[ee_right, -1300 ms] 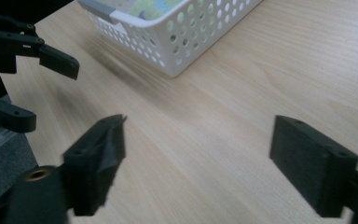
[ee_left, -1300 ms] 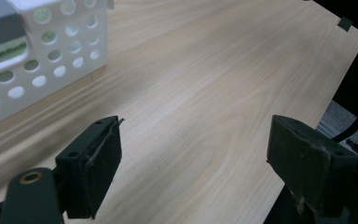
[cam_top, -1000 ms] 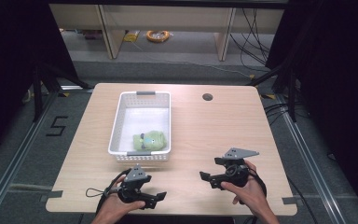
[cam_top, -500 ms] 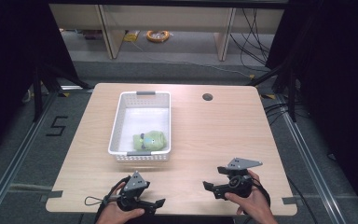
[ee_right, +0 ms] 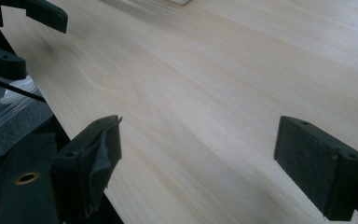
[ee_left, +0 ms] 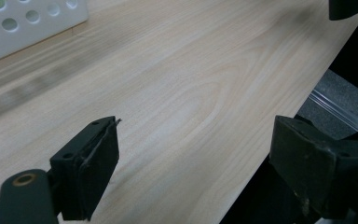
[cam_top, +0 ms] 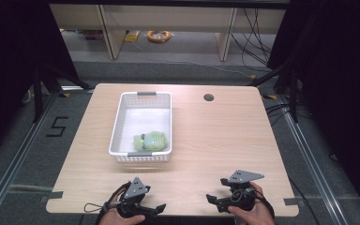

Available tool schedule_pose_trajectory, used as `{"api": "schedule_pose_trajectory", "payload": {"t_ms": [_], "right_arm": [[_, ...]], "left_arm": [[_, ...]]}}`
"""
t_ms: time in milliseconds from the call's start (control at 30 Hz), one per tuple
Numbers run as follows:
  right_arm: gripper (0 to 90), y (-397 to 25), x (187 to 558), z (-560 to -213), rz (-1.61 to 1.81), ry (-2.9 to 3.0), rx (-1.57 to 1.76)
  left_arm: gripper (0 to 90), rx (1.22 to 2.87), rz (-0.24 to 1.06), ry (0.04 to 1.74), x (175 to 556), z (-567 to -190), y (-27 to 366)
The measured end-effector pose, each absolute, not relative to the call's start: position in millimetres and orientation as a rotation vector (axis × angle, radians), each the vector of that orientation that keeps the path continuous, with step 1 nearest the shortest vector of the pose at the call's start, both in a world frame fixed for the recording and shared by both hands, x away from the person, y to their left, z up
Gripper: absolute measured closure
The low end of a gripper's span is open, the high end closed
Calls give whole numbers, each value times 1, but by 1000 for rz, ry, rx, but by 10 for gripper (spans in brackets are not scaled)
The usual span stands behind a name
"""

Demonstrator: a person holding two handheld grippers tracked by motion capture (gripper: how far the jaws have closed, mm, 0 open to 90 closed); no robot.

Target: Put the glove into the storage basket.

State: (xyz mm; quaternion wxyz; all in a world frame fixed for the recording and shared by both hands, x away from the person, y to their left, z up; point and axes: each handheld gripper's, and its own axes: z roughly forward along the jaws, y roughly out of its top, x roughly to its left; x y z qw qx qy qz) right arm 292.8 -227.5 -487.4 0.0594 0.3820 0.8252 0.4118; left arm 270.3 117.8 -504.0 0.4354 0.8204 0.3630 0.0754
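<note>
Both tools (cam_top: 161, 207) (cam_top: 209, 198) drawn back to near table (cam_top: 215, 136) edge, empty.

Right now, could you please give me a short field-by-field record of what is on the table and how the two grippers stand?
Surface: light wooden table
Container: white perforated basket, left of centre
Contents: green soft toy at the basket's near end
Left gripper: near edge of table, jaws open, holding nothing
Right gripper: near edge, jaws open, holding nothing
Table feature: round hole near the far edge
Contact: neither gripper touches the basket or toy
</note>
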Motion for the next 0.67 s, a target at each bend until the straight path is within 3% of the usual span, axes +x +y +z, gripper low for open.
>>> {"api": "schedule_pose_trajectory", "payload": {"t_ms": [667], "right_arm": [[162, -229, 288, -490, 1213, 2512, 1154]], "left_arm": [[154, 2049, 179, 932, 276, -504, 122]]}}
